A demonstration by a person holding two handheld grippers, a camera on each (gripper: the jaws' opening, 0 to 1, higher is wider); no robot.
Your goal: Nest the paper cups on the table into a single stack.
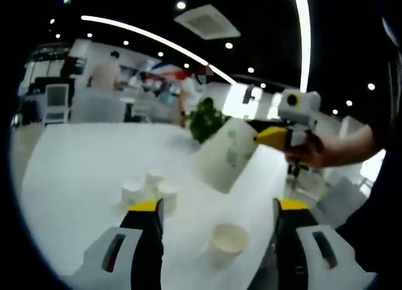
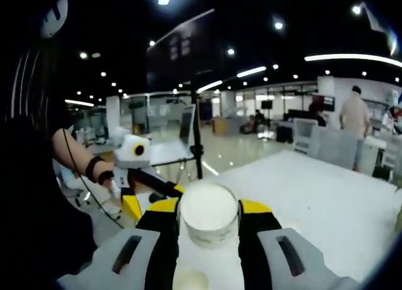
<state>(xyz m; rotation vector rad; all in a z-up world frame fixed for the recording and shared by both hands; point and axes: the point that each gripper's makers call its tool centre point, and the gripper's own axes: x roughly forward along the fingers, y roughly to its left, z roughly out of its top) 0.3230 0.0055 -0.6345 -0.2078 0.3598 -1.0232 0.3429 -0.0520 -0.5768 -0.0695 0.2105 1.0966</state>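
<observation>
In the left gripper view, three small white paper cups clustered at lower left of the white worktop, the left gripper stood spread above another cup, and right of centre the right gripper pinched a tilted white paper cup, its long axis slanting and its mouth facing lower left, probably for nesting.

Right claw clamped on a cup — left claw spread wide, holding nothing.

Bright ceiling lights, soft blur, fisheye warping
</observation>
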